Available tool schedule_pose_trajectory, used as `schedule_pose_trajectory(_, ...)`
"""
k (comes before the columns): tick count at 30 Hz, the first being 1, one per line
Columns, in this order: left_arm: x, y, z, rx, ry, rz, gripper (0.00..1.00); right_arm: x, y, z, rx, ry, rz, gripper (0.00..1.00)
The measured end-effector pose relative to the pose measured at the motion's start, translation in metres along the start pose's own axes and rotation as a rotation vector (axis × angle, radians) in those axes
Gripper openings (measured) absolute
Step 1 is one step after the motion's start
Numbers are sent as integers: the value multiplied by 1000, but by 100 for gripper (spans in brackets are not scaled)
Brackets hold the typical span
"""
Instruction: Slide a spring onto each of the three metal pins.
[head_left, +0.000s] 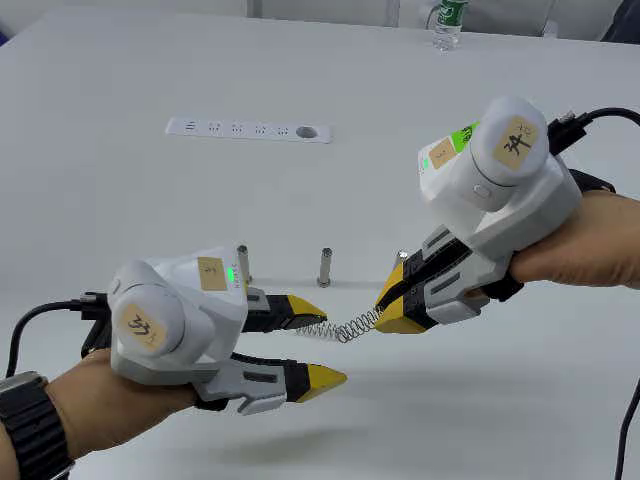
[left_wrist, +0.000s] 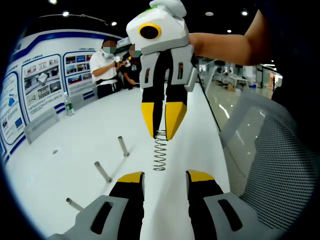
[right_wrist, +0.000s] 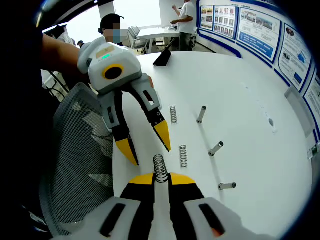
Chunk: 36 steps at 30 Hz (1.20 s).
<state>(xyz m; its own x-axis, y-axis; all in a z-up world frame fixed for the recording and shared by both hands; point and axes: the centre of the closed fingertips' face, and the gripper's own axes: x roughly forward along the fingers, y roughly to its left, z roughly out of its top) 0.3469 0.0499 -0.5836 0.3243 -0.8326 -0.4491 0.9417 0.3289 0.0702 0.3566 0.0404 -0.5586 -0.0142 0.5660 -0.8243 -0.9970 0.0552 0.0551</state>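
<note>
White table (head_left: 120, 220) — three upright pins (head_left: 325, 266), two springs (right_wrist: 183, 155), power strip (head_left: 247, 130), bottle (head_left: 450, 22)

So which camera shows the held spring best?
The left gripper view: the thin coiled metal spring shows along its whole length, sticking out of the right gripper's shut jaws. The head view shows it small and slanted; the right gripper view shows it end-on and squashed.

left claw (head_left: 328, 343) spread wide, right claw (head_left: 390, 312) pinched tight

I have three short upright steel pins (head_left: 325, 267) in a row on the white table (head_left: 120, 200), just behind both grippers. The thin coiled wire spring (head_left: 345, 326) spans between the left gripper (head_left: 330, 345) and the right gripper (head_left: 390, 315), pinched by the right one. The long white power strip (head_left: 248, 130) lies farther back.
</note>
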Motion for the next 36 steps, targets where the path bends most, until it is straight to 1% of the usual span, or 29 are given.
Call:
schedule_pose_trajectory(5, 3, 1, 1, 21, 6, 5, 26, 0, 2, 3, -7, 0, 6, 11)
schedule_pose_trajectory(11, 6, 1, 4, 37, 0, 11, 19, 1, 5, 8, -32, 4, 7, 11)
schedule_pose_trajectory(13, 7, 1, 5, 41, -4, 9, 14, 1, 7, 10, -41, 10, 10, 11)
schedule_pose_trajectory(15, 7, 2, 6, 46, -3, 21, 12, 1, 9, 13, -51, 7, 12, 11)
schedule_pose_trajectory(17, 8, 1, 6, 38, -3, 17, 12, 0, 9, 17, -64, 6, 8, 11)
schedule_pose_trajectory(21, 9, 0, 8, 39, -5, 15, 11, -1, 11, 21, -81, 1, 7, 12)
schedule_pose_trajectory(25, 10, -1, 9, 28, -6, 13, 11, 0, 12, 23, -90, -8, 23, 12)
schedule_pose_trajectory(31, 12, -4, 14, 29, -13, 9, 11, 5, 15, 20, -118, 12, 25, 13)
schedule_pose_trajectory(34, 12, -6, 18, 16, -23, 4, 11, 6, 15, 18, -130, 23, 25, 13)
schedule_pose_trajectory(36, 12, -6, 23, 1, -41, 8, 11, 7, 15, 18, -134, 25, 24, 13)
